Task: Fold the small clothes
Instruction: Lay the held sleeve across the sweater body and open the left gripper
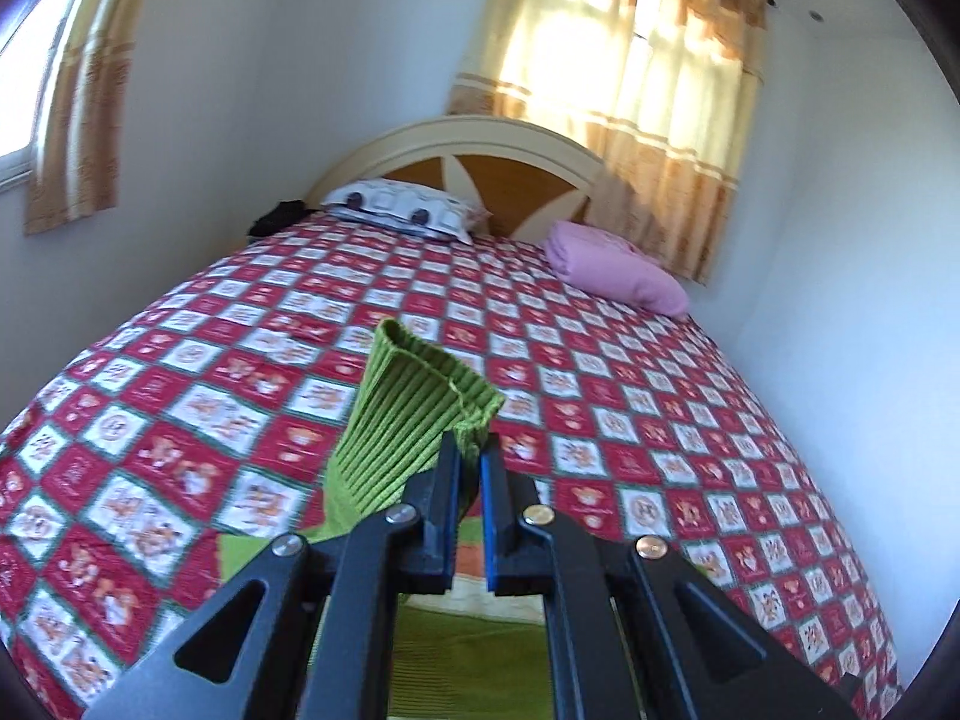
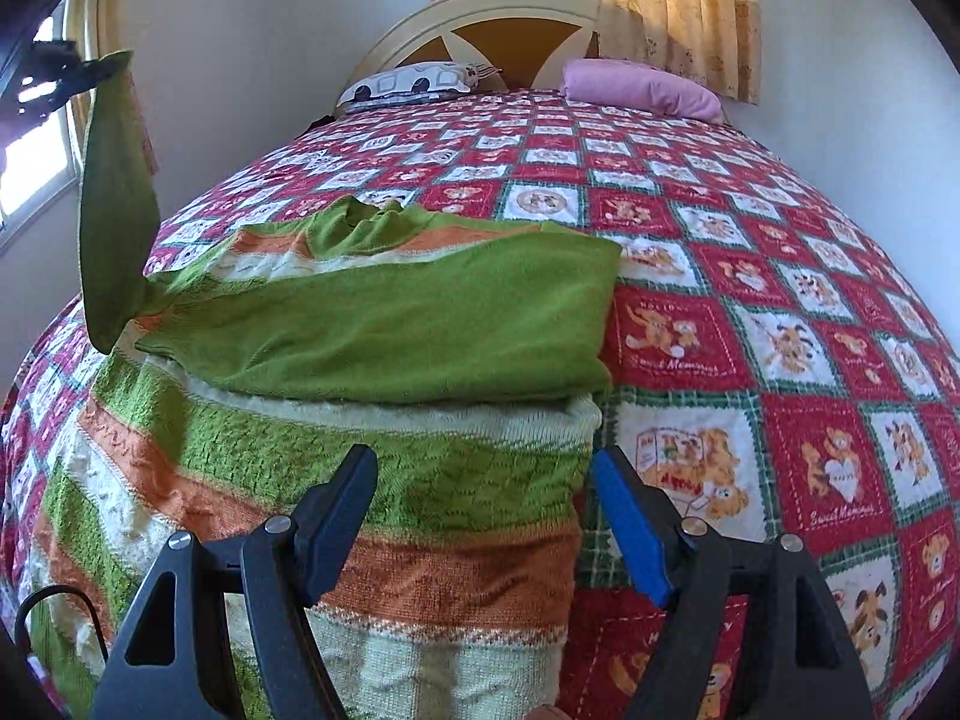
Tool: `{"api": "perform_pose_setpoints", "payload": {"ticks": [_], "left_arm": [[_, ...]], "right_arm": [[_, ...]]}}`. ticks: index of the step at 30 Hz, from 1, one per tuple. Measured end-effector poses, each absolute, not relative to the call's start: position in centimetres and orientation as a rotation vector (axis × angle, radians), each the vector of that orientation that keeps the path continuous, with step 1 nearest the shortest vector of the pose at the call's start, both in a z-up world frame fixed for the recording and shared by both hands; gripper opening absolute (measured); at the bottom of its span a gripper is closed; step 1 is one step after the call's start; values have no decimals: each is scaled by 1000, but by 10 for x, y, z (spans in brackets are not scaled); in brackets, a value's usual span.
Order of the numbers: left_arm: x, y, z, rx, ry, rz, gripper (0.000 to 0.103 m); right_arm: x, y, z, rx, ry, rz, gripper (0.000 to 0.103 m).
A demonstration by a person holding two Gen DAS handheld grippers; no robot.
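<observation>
Sunlight through the yellow curtains (image 1: 648,54) falls on a bed spread with a red-and-white checked quilt (image 2: 780,300), where the small striped sweater (image 2: 372,480) lies flat near me, body in green, orange and cream bands. One sleeve is already laid across the chest as a plain green panel (image 2: 390,324). My left gripper (image 1: 471,468) is pressed together on the ribbed cuff (image 1: 420,408) of the other sleeve (image 2: 111,198), which in the right wrist view hangs raised at the sweater's left side, still joined at the shoulder. My right gripper (image 2: 486,516) hovers spread over the lower right edge of the body, holding nothing. As I judge it, the step is to bring this lifted sleeve across the chest. To do it well I should keep the pinch firm on the cuff, carry it low so the sleeve does not twist, and lay it straight over the first sleeve with the fold line at the shoulder seam. My right gripper could press on the body so the knit does not drag sideways; this wool looks stretchy and may bunch if I pull hard.
</observation>
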State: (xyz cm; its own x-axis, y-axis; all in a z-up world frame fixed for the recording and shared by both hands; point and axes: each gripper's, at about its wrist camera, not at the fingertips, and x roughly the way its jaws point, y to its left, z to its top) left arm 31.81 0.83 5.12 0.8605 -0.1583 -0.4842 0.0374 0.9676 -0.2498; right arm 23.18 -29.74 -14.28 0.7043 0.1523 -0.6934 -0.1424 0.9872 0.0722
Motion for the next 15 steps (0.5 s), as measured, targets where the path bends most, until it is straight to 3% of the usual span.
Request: {"api": "perform_pose_setpoints", "payload": {"ticks": [13, 15], "left_arm": [[333, -140, -44, -7, 663, -192, 7], [339, -152, -57, 34, 705, -191, 13]], "right_arm": [[232, -302, -158, 64, 796, 166, 75], [233, -301, -159, 61, 800, 162, 75]]}}
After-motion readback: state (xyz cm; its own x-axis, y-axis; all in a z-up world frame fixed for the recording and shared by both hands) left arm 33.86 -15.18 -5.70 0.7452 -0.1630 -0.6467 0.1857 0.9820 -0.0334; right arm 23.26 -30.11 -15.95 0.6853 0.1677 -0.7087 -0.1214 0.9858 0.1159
